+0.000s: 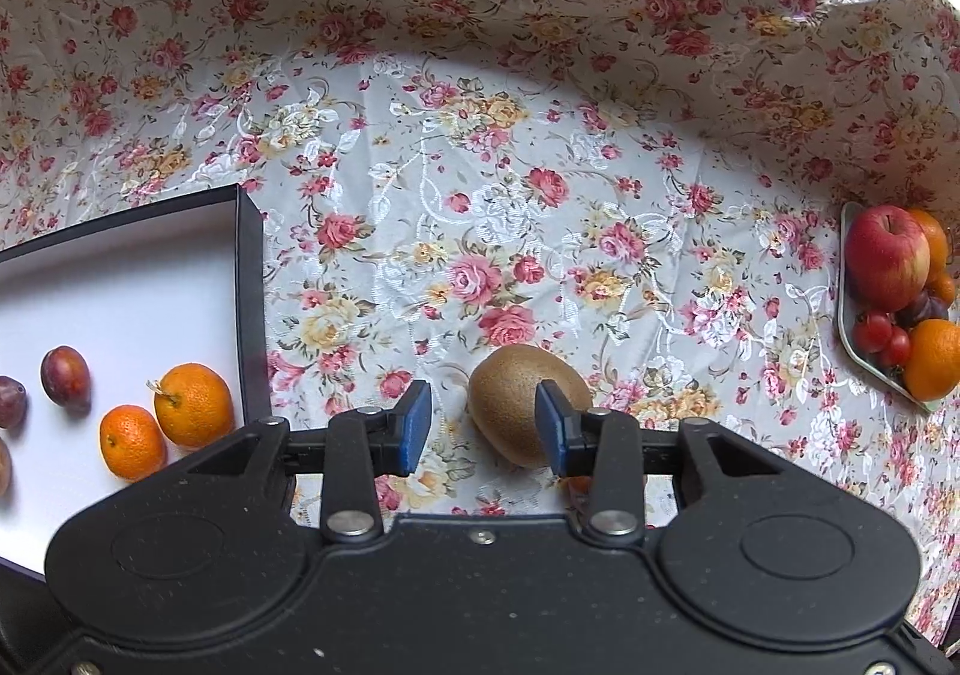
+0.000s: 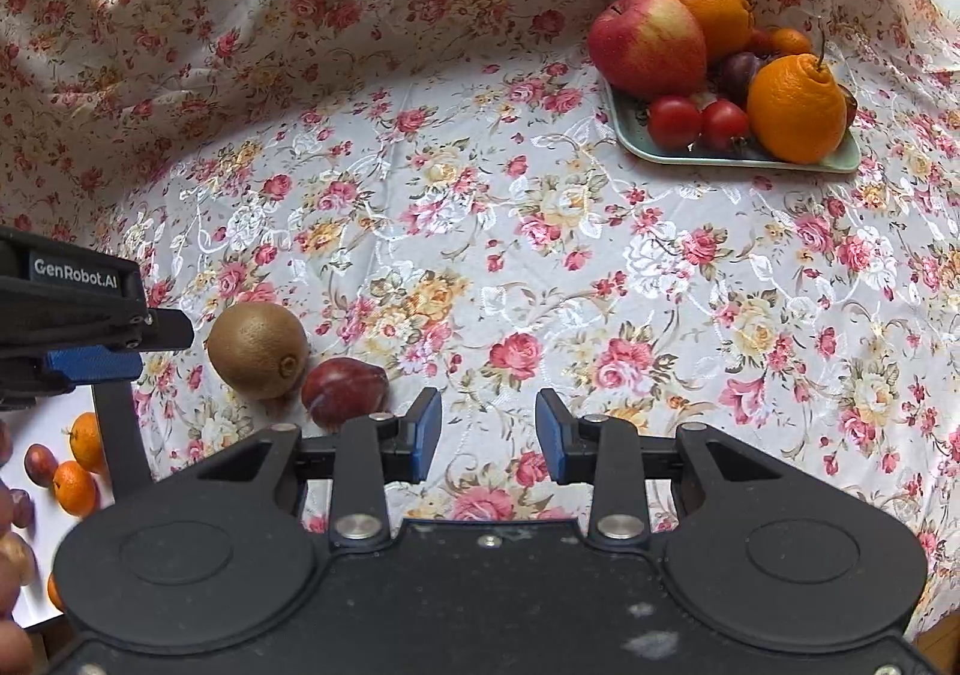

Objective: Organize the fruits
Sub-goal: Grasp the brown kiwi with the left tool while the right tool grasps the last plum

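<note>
A brown kiwi (image 1: 522, 411) lies on the floral cloth. My left gripper (image 1: 485, 426) is open, its right pad in front of the kiwi and its left pad well clear of it. In the right wrist view the kiwi (image 2: 258, 350) lies beside a red plum (image 2: 345, 392), with the left gripper's blue pad (image 2: 90, 364) to their left. My right gripper (image 2: 489, 435) is open and empty, just right of the plum. A black box with a white floor (image 1: 120, 285) holds two oranges (image 1: 192, 405) and plums (image 1: 65, 375).
A pale green tray (image 2: 738, 156) at the far right holds an apple (image 2: 648, 42), oranges (image 2: 795, 102), tomatoes (image 2: 675, 120) and a plum. It also shows in the left wrist view (image 1: 864, 375). The floral cloth rises at the back.
</note>
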Available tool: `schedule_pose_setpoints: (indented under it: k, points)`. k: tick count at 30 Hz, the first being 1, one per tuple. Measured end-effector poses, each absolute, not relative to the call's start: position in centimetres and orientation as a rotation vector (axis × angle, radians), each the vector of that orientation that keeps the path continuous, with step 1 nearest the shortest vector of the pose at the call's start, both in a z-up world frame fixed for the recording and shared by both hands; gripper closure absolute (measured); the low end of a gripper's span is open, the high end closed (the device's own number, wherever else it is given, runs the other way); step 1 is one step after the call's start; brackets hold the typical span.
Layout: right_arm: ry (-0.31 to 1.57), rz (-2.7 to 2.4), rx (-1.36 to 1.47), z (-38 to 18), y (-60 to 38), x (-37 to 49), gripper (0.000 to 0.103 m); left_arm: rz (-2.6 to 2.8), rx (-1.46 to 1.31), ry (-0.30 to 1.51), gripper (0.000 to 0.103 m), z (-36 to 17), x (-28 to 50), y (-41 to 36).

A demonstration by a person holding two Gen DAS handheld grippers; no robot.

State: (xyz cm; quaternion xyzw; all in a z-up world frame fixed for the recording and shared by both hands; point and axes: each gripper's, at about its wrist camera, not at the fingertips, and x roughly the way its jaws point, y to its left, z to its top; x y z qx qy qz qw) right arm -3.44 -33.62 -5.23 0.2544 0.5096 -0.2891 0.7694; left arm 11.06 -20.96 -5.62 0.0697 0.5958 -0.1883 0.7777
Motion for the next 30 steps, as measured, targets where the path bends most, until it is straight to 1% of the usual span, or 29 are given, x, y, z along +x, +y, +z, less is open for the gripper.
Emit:
schedule_pose_setpoints:
  k: [1,13,16,30]
  points:
    - [1.104,-0.629,0.553,-5.2,-33.8,-3.6,0.067,-0.404,0.140,1.294,0.051,-5.8,11.1,-21.1]
    - [1.063,-0.650,0.561,-3.9,-35.6,-5.5,0.067,-0.381,0.135,1.293,0.049,-7.2,10.8,-23.1]
    - [1.061,-0.648,0.562,-3.8,-35.7,-5.4,0.067,-0.379,0.140,1.296,0.046,-7.6,10.8,-23.3]
    - [1.088,-0.615,0.553,-4.8,-35.2,-3.9,0.067,-0.394,0.224,1.290,0.043,-8.5,10.8,-24.8]
